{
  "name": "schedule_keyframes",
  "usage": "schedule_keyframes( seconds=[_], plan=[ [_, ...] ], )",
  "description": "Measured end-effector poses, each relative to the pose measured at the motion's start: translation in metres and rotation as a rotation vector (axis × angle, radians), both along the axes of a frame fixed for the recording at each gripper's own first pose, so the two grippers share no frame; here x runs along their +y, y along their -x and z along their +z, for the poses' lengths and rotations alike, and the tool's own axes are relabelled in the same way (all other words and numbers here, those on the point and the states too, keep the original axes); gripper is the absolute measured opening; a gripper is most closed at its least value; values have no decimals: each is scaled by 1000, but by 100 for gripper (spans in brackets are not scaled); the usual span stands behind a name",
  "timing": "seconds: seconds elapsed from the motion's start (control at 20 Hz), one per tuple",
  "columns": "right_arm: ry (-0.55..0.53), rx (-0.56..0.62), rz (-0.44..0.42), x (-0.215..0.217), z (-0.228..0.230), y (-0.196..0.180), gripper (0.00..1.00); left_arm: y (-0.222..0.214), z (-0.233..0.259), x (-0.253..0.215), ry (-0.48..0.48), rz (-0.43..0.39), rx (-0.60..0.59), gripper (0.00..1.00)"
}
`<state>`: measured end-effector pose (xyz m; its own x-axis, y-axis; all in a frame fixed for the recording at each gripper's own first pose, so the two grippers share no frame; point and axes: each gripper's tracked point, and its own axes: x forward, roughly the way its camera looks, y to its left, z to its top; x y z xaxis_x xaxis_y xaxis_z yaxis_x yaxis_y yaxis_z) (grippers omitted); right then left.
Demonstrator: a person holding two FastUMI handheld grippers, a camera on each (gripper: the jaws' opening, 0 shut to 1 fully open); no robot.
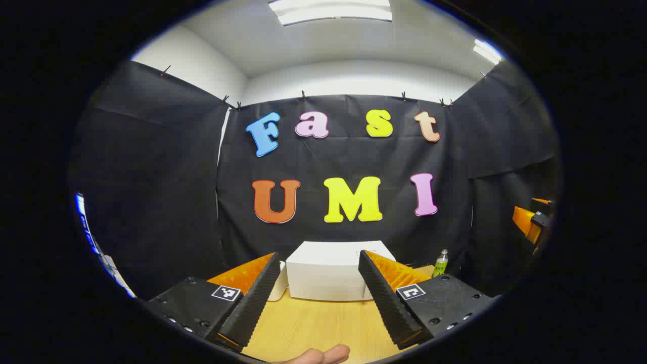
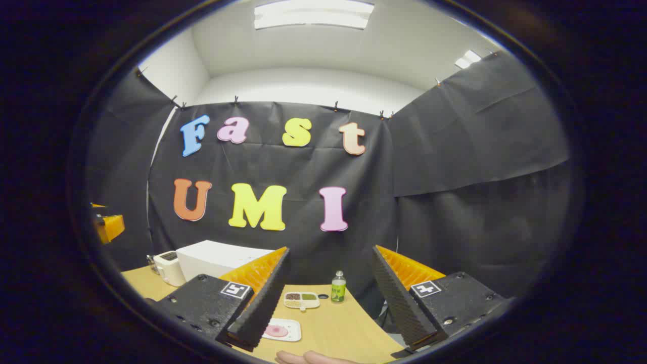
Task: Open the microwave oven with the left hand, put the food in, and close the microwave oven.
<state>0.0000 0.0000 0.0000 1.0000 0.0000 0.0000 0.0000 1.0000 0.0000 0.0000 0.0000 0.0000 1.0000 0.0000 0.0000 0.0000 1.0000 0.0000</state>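
Left gripper (image 1: pixel 313 298): jaws spread, lower centre, holding nothing.
Right gripper (image 2: pixel 328 298): jaws spread, holding nothing.
Microwave (image 1: pixel 328 270): white, between left fingers.
Food plate (image 2: pixel 281 330): bottom centre, on table (image 2: pixel 343 323).

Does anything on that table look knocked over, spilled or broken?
Nothing stands out. The microwave, toaster and green bottle stand upright on the table, and the two food trays lie flat.

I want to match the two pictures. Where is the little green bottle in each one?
Left gripper view: the green bottle stands on the table at lower right, right of the white microwave.
Right gripper view: it stands near the bottom centre, between the tongs' two fingers, right of a small divided tray.
Shared landmark: the white microwave, left of the bottle in both.
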Motion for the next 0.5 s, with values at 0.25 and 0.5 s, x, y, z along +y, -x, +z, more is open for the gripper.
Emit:
schedule_keyframes(
  seconds=[0.25, 0.5],
  plan=[
    [-10, 0, 18, 0, -2, 0, 91, 1, -6, -14, 41, -56, 17, 96],
    [-28, -2, 28, -1, -4, -1, 91, -4, -6, -14, 48, -51, 15, 96]
  ],
)
